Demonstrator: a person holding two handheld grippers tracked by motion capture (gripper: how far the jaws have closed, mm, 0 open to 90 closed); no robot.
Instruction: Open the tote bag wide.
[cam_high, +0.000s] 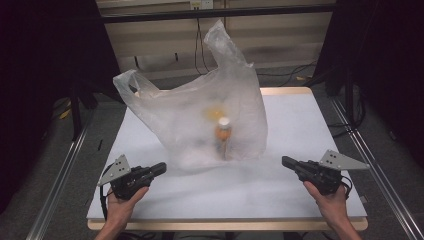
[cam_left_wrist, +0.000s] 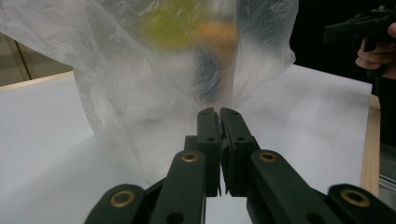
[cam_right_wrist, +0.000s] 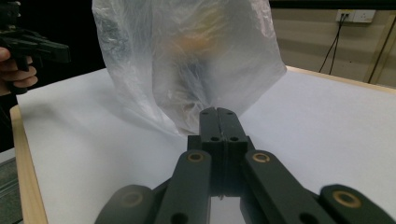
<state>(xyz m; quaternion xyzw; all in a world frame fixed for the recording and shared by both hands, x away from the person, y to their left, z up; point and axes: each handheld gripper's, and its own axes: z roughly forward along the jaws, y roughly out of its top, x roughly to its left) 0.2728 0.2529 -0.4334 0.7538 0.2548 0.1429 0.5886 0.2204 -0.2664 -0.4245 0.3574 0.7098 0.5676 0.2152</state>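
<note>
A translucent plastic bag (cam_high: 200, 110) stands upright in the middle of the white table (cam_high: 305, 125), its two handles sticking up. Inside it I make out an orange bottle with a white cap (cam_high: 223, 137) and a blurred yellow thing (cam_high: 215, 112) behind it. My left gripper (cam_high: 161, 167) lies low at the front left, shut and empty, its tip just short of the bag's base. My right gripper (cam_high: 285, 161) is at the front right, shut and empty, farther from the bag. In the left gripper view the jaws (cam_left_wrist: 217, 112) point at the bag (cam_left_wrist: 140, 84); in the right gripper view the gripper (cam_right_wrist: 218, 111) faces the bag (cam_right_wrist: 187, 56).
The table has a wooden rim (cam_high: 285, 90). Metal rails run along both sides on the floor (cam_high: 60, 170). Cables hang against the back wall (cam_high: 200, 45). Bare tabletop lies in front of the bag and to its right.
</note>
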